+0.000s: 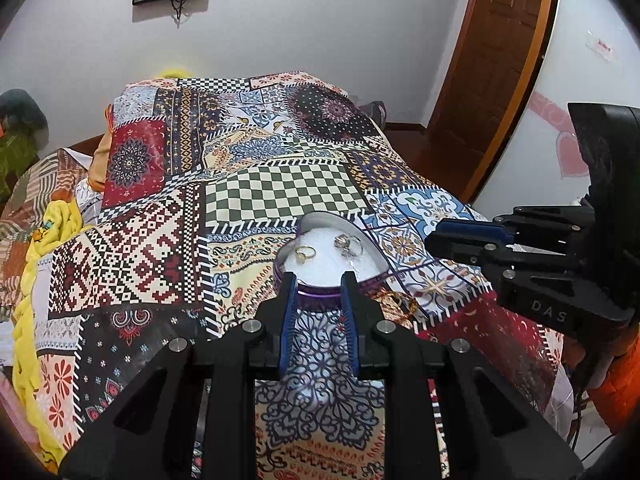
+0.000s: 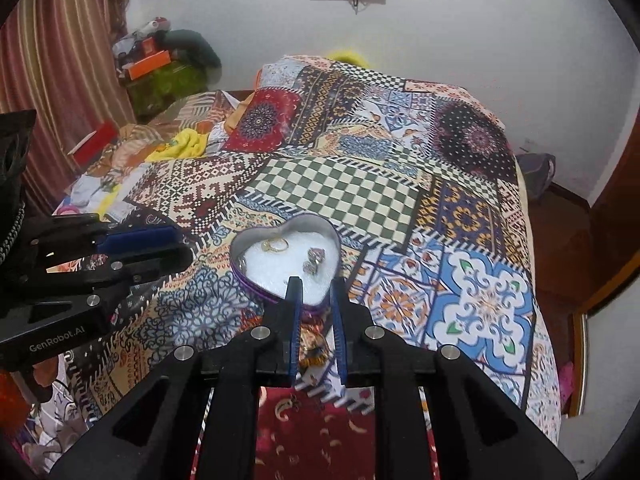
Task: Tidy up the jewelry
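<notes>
Fingers apart on both sides and holding nothing: the left gripper (image 1: 319,280) hovers at the near rim of the heart-shaped tin (image 1: 372,278), the right gripper (image 2: 316,286) just short of it. Inside, on white padding, a gold ring (image 2: 275,245) and silver rings (image 2: 315,261). Beside the tin on the bed (image 2: 344,196) lies a gold bangle (image 2: 314,344), between the right fingers. Risk, I'd say: soft bedding lets the bangle slide, or a nudge tips the tin.
</notes>
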### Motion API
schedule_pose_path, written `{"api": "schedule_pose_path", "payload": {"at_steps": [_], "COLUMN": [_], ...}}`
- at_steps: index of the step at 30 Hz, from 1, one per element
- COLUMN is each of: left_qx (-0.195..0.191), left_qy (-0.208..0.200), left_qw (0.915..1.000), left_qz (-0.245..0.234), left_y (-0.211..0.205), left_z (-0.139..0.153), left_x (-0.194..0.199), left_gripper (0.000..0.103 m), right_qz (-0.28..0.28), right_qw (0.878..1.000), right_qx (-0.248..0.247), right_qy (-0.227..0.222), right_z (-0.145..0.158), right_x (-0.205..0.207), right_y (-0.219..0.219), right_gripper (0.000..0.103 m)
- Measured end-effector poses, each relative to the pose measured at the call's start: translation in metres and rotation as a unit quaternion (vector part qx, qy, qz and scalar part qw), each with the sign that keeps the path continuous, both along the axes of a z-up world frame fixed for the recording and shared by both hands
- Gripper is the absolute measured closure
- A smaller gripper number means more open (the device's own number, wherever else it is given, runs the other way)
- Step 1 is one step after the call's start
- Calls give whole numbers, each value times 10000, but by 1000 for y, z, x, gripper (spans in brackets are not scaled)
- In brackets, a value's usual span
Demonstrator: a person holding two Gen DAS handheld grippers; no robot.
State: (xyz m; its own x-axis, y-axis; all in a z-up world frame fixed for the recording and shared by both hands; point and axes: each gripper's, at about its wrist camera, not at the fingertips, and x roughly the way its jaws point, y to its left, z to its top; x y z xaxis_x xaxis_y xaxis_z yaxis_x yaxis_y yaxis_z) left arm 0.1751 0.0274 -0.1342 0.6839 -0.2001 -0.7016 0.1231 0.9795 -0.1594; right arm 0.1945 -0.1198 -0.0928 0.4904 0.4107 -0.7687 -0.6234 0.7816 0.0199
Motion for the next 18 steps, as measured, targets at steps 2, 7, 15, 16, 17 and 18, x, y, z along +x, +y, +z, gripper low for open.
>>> {"api": "schedule_pose_path", "payload": {"at_steps": [2, 7, 15, 16, 17, 18], "left_qx": [14, 21, 52, 49, 39, 26], "left_qy": [23, 150, 615, 660, 706, 733], "left_qw": [10000, 9999, 9981, 9978, 9975, 9973], "left_qz": [-21, -39, -55, -52, -43, -31], "left_y": [-4, -8, -14, -14, -13, -13], "left_z": [-1, -9, -41, -44, -48, -50], "left_x": [-2, -4, -1, -1, 1, 2], "left_gripper": [82, 79, 79, 79, 79, 79], "right_qz": [-43, -145, -316, -322, -335, -351], "right_qw": [10000, 9999, 9993, 9992, 9992, 9990], "right_qx": [3, 58, 113, 93, 77, 71], "right_qy": [10, 67, 179, 204, 226, 257], "right_z": [0, -2, -17, -19, -22, -25], "right_x": [-2, -6, -9, -9, -8, -8], "right_y": [-5, -17, -34, -35, -35, -36], "right_gripper": [89, 88, 65, 65, 65, 65]}}
